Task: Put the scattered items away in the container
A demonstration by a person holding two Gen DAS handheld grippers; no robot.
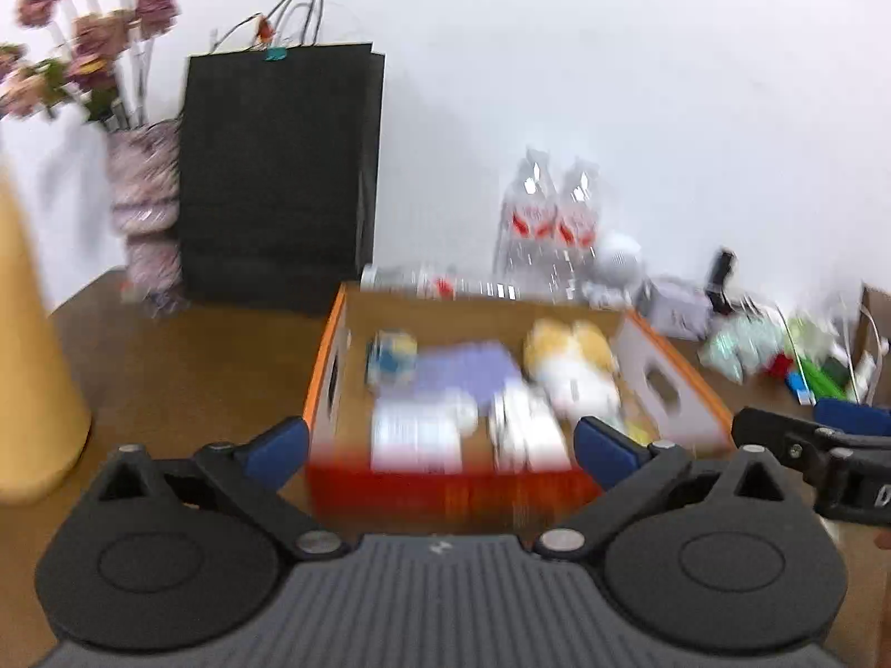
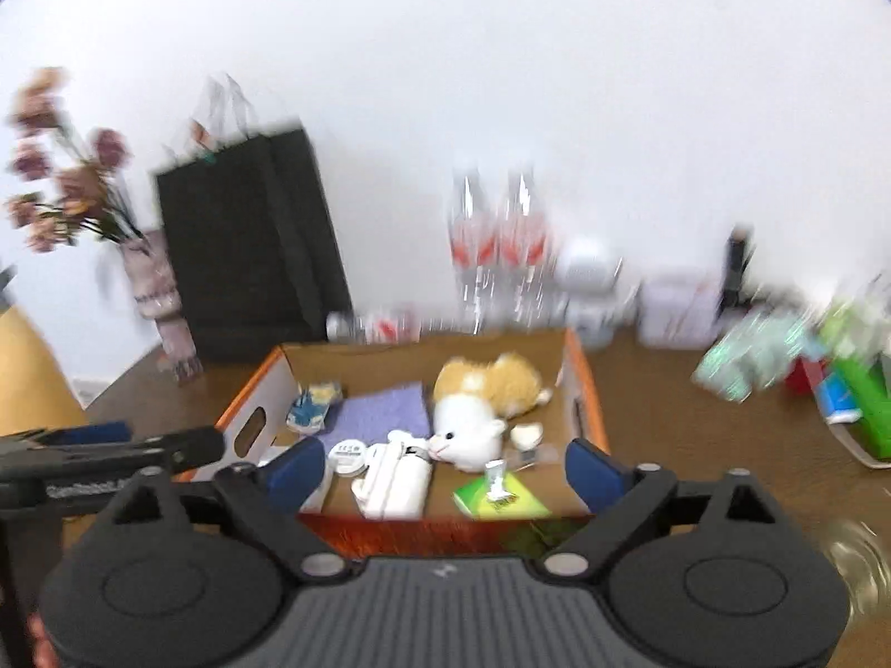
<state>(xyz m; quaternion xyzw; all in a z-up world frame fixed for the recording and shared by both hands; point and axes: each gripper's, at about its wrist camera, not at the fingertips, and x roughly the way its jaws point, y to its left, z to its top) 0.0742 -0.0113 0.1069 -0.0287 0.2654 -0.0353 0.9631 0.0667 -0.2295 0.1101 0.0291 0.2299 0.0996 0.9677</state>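
Note:
An orange-edged cardboard box (image 1: 326,367) (image 2: 584,384) stands on the brown table. Inside lie a plush cat (image 2: 479,406) (image 1: 573,362), a purple cloth (image 2: 378,412), a blue-yellow packet (image 2: 314,403), a white round case (image 2: 348,456), a white bottle-like item (image 2: 392,481) and a green packet (image 2: 501,498). My left gripper (image 1: 440,448) is open and empty, just before the box's near wall. My right gripper (image 2: 445,470) is open and empty, above the box's near edge. Each gripper shows at the other view's edge.
A black paper bag (image 1: 278,178) and a vase of dried flowers (image 1: 147,211) stand at the back left. Two water bottles (image 2: 495,245) and a white robot toy (image 2: 590,278) stand behind the box. Assorted clutter (image 2: 835,367) lies at the right. A yellow object (image 1: 28,345) stands at left.

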